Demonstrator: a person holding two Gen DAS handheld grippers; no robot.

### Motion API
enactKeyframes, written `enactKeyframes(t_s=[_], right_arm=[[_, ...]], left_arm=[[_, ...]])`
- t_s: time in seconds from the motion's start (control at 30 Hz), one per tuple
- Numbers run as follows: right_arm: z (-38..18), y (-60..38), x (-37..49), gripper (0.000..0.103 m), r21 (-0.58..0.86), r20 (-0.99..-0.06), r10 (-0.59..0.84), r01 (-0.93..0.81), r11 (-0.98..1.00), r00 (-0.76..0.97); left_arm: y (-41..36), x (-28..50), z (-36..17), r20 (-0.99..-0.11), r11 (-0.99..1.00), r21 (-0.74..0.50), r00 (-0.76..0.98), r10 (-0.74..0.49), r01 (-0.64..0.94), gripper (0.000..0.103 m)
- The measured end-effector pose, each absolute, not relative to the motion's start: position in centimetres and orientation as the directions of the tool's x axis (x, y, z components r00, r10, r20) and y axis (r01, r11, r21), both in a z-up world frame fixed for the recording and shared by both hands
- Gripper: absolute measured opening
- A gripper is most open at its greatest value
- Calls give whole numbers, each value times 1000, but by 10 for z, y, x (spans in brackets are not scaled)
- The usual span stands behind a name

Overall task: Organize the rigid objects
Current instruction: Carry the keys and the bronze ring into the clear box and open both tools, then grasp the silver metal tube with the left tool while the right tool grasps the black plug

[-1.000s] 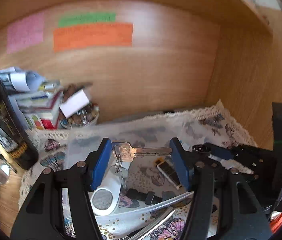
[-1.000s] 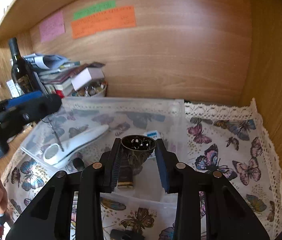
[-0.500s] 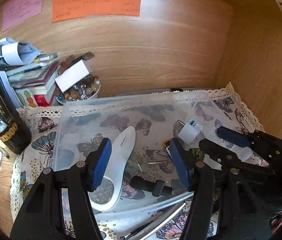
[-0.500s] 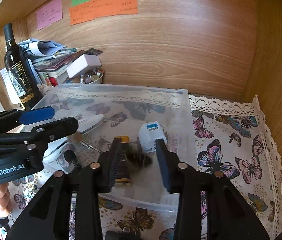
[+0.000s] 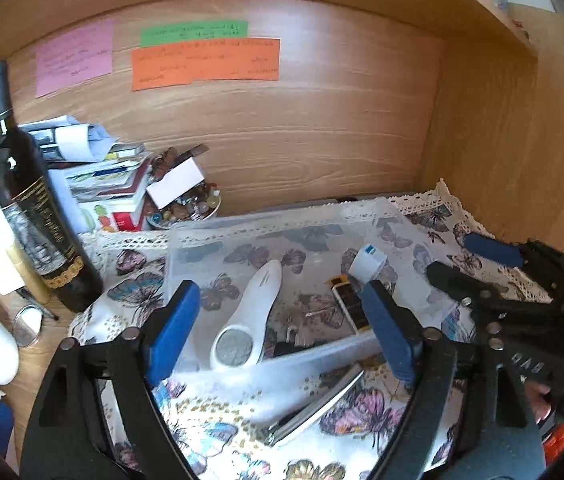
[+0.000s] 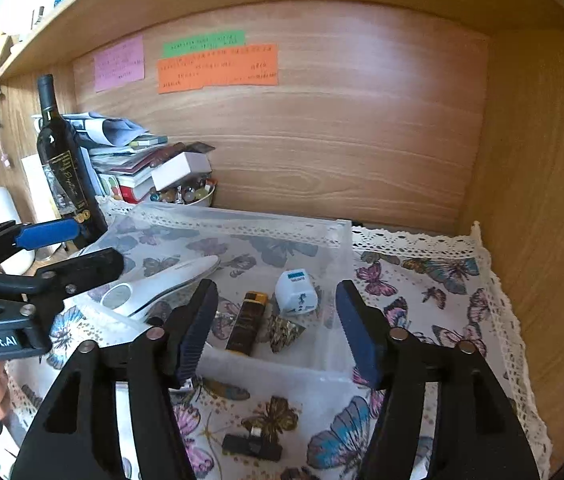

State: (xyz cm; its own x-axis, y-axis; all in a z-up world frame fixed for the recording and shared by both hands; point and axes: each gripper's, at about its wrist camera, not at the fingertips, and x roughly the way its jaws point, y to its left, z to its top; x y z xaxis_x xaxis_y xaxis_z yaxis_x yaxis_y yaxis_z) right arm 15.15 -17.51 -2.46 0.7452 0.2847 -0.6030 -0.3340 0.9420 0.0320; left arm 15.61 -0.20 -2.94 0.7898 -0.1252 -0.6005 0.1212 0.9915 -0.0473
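A wooden alcove (image 6: pixel 341 128) closes in the scene, with pink, green and orange paper notes (image 6: pixel 218 66) stuck high on its back wall toward 11 o'clock. A butterfly-print cloth (image 6: pixel 421 280) with a lace edge covers the desk. On it, filling the middle of both views, sits a clear plastic bin (image 6: pixel 333 344), and most of the small things lie inside it.

At 9 o'clock of the bin stands a dark wine bottle (image 5: pixel 30 216), upright, with a stack of books and papers (image 5: pixel 98 176) behind it and a bowl of beads (image 5: pixel 186 208) at 12 o'clock of the bin's left corner.

The left gripper (image 5: pixel 280 330) hovers over the near left part of the bin with its blue pads spread wide and nothing between them. The right gripper (image 6: pixel 278 330) hangs over the near right part of the bin, jaws likewise released and bare.

Inside the bin, a long white handheld device (image 5: pixel 248 320) with a round grey end lies slanted at the left. Toward 3 o'clock from it lies a dark rectangular lighter (image 6: pixel 246 324) with a gold top, then a white plug adapter (image 6: pixel 295 292) at the lighter's 1 o'clock, and a small dark patterned metal cup (image 6: pixel 283 334) tipped on its side just right of the lighter. A key (image 5: pixel 315 314) lies between the white device and the lighter.

Outside the bin, at 6 o'clock on the cloth, lie a metal stapler (image 5: pixel 315 404) and a small black adapter (image 6: pixel 252 446).
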Motion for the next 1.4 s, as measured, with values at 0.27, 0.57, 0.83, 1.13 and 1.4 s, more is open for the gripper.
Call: enactKeyframes(t_s=[0.27, 0.57, 0.83, 1.13, 1.4], right_arm=[[-38, -189, 132, 65, 37, -652, 259, -312, 949, 712], [-83, -187, 118, 70, 64, -760, 252, -316, 947, 599], [-106, -177, 117, 66, 81, -808, 248, -316, 945, 535], [-106, -175, 118, 42, 53, -803, 224, -307, 950, 552], [-94, -175, 112, 42, 79, -772, 257, -313, 947, 582]], left_arm=[[7, 134, -53, -667, 991, -38, 735, -120, 127, 87], [-1, 130, -103, -777, 986, -7, 619, -110, 167, 87], [-13, 140, -115, -808, 971, -22, 567, -158, 240, 86], [-24, 144, -123, -821, 946, -48, 527, -220, 321, 30], [-18, 118, -118, -810, 955, -61, 545, -217, 290, 15]])
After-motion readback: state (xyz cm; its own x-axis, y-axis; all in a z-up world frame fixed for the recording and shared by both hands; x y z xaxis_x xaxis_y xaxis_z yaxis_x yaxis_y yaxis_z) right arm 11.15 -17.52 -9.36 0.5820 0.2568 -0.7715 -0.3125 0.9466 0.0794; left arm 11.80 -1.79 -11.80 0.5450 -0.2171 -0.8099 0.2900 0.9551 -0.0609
